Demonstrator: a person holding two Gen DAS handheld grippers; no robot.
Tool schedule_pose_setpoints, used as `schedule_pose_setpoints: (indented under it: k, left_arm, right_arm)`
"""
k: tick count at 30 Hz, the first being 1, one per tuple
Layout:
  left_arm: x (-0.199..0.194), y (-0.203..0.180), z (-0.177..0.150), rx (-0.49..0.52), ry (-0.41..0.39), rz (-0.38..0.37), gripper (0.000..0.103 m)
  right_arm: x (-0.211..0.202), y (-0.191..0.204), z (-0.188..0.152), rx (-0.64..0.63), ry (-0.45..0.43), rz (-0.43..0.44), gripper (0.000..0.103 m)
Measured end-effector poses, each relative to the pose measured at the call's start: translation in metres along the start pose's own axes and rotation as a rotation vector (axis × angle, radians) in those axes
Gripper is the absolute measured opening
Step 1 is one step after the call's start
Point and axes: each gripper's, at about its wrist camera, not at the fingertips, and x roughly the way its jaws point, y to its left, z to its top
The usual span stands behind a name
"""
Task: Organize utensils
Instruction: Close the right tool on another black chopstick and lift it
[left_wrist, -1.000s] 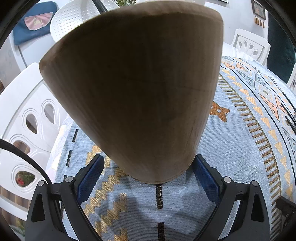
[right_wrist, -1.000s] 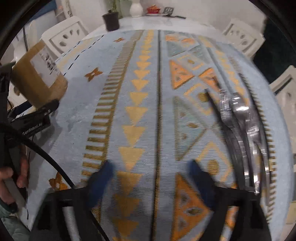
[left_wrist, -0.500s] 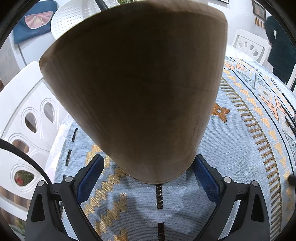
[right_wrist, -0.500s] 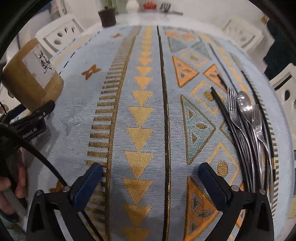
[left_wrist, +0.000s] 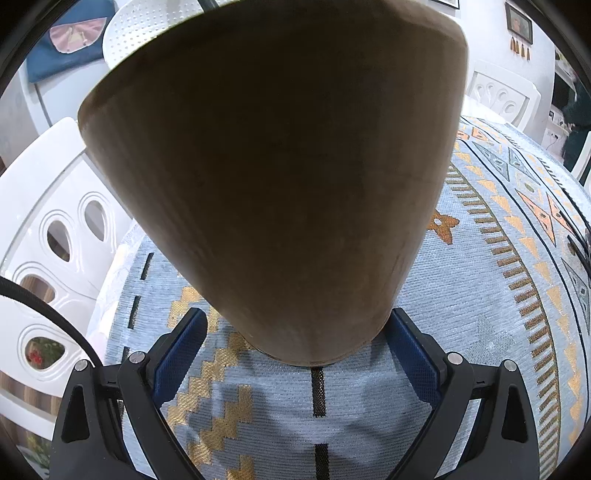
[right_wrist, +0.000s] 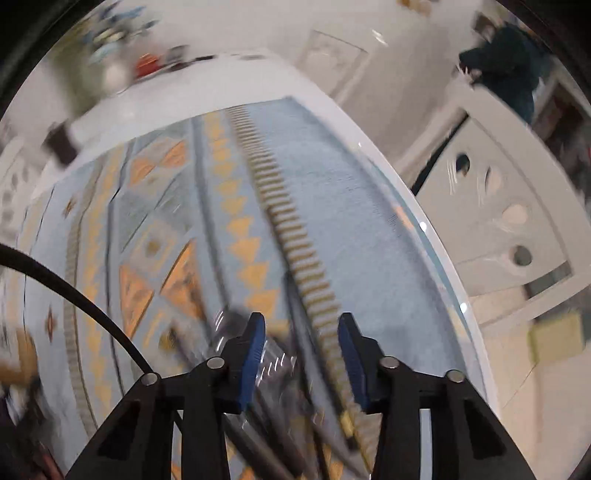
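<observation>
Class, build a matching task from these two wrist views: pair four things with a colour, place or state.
Things:
1. wooden holder
2. left tongs
3. right tongs
4. chair

Descriptions:
A. white, with teardrop-shaped holes
B. open, above blurred metal cutlery
C. brown, fills most of the left wrist view
D. closed on the wooden holder's base

Pairs: 1-C, 2-D, 3-B, 4-A

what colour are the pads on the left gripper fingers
Dark blue pads on black fingers, clearest in the left wrist view.
</observation>
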Motion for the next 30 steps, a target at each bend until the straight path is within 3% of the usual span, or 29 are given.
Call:
schedule_pose_setpoints:
  k: [3,13,17,19,24,30]
  left_arm:
    - [0.001,0.003,0.002,-0.006,0.004,-0.004,0.100]
    - [0.008,0.009,0.012,-0.019,0.016,-0.014,0.102]
    - [0.012,0.008,0.013,-0.027,0.021,-0.018,0.103]
    - [0.014,0.007,0.014,-0.028,0.022,-0.019,0.103]
    - [0.014,0.007,0.014,-0.028,0.022,-0.019,0.103]
    - [0.017,0.010,0.011,-0.026,0.021,-0.017,0.103]
  right_arm:
    - [0.021,0.000,0.015,0.021,0.059,0.056,0.030]
    - [0.071,0.016,0.042,-0.073,0.114,-0.014,0.029]
    - [0.077,0.008,0.044,-0.006,0.076,0.039,0.026]
    - [0.076,0.005,0.044,-0.001,0.062,0.043,0.009]
    - [0.062,0.002,0.039,-0.029,0.010,-0.003,0.008]
    - [-0.013,-0.020,0.020,-0.001,-0.122,0.035,0.007]
